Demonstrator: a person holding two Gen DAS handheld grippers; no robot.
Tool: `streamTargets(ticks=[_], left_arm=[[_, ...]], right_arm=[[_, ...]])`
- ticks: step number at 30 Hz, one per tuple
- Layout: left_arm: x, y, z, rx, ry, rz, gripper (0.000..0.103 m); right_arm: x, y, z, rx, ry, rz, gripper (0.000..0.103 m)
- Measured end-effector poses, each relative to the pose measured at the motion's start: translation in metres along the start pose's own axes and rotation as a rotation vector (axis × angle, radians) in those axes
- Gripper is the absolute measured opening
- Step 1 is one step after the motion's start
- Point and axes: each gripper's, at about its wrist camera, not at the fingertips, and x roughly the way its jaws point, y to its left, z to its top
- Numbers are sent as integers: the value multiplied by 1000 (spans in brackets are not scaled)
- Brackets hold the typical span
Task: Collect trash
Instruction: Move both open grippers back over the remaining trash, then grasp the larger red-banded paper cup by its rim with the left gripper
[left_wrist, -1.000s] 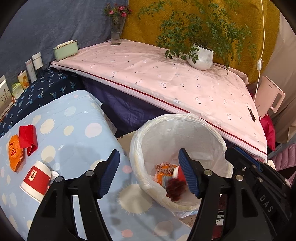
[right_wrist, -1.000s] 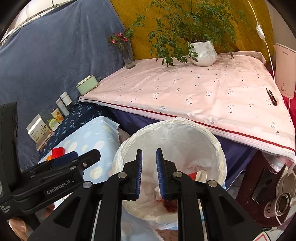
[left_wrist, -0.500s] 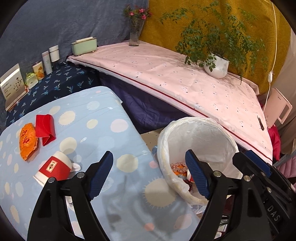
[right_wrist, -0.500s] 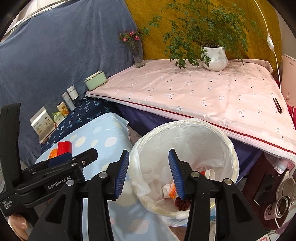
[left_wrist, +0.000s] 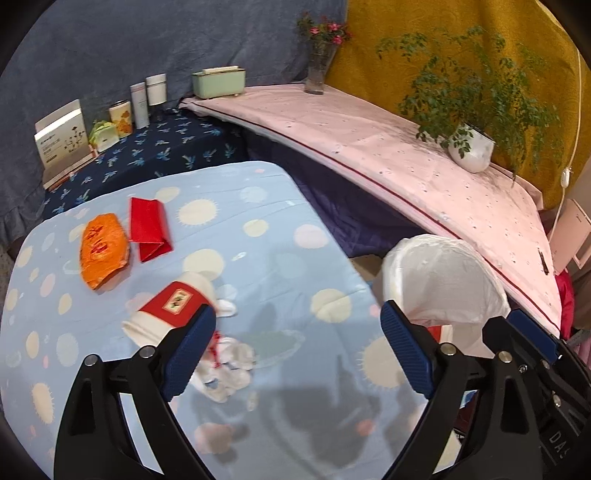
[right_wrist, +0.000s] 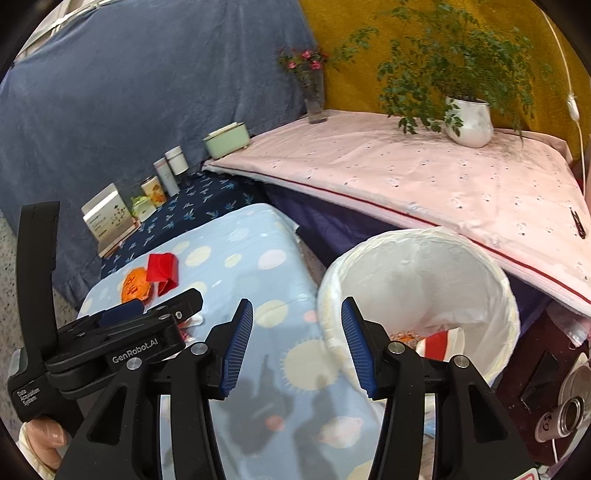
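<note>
Where a second ago both views looked down into the bin, they now take in the table (left_wrist: 258, 229) under its pale blue spotted cloth — both hands have swung left. Farthest left on the cloth in the left wrist view lies an orange wrapper (left_wrist: 101, 251), with a folded red packet (left_wrist: 149, 229) just beside it. Nearer the camera, a white paper cup with a red label (left_wrist: 173, 306) lies on its side, and a crumpled white tissue (left_wrist: 225, 365) sits below it, close to the left pad. The left claw (left_wrist: 297, 350) hangs above the cloth, its jaws wide apart and opening, wider than before, with only bare cloth between them. To the right, off the table's edge, stands the bin lined with a white bag (left_wrist: 443, 273); it has slid from the middle of the view to the right. In the right wrist view the right claw (right_wrist: 297, 343), nearly shut a second ago, is apart and opening, empty, over the table edge beside the bin's rim (right_wrist: 417, 236). Red and orange scraps (right_wrist: 424, 338) lie in the bin's bottom.
</note>
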Motion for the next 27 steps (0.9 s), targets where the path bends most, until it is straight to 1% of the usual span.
streamTargets(ticks=[6,13,20,27], left_arm=[[2,37,-7,-44,17,55,91],[13,75,-17,-84,58,81,93],[33,103,-26,-103,117,61,94],[54,117,-29,-120,168,25,93]], right_arm=[[10,28,-10,-32,29,35,49],[27,57,-19,-71,70,62,49],[47,75,-27,-85,113,78,49],[67,90,-36,-100,155,85,49]])
